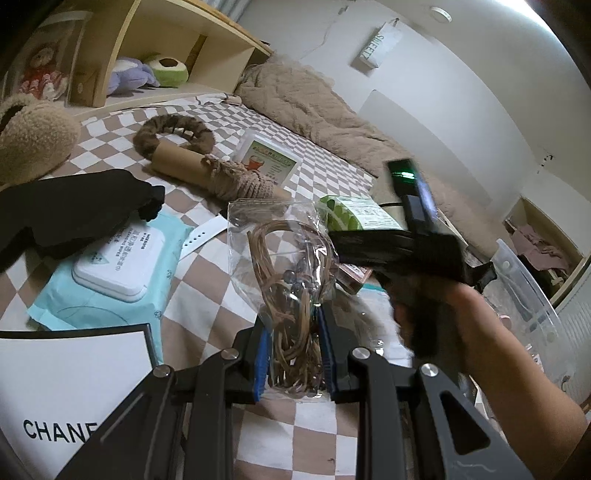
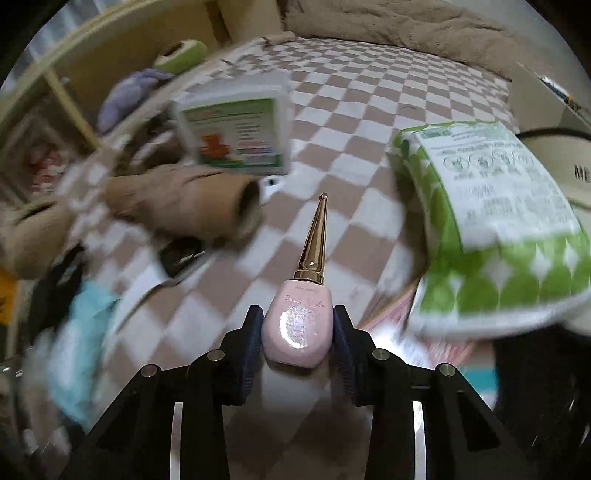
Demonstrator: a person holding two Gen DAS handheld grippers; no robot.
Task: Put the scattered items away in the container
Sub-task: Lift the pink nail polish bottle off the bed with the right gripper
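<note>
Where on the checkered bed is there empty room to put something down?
The widest bare patch of the checkered sheet lies between the white-and-green box, the green-and-white packet and the beige blanket. It is crowded around the cardboard tube, wipes pack and black cloth.

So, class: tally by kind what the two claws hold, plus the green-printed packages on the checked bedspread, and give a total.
Clear bag of brown cord, in the left claw: 1
Pink bottle with gold cap, in the right claw: 1
Green-printed soft pack: 1
Green-printed white box: 1
Total: 4
</note>
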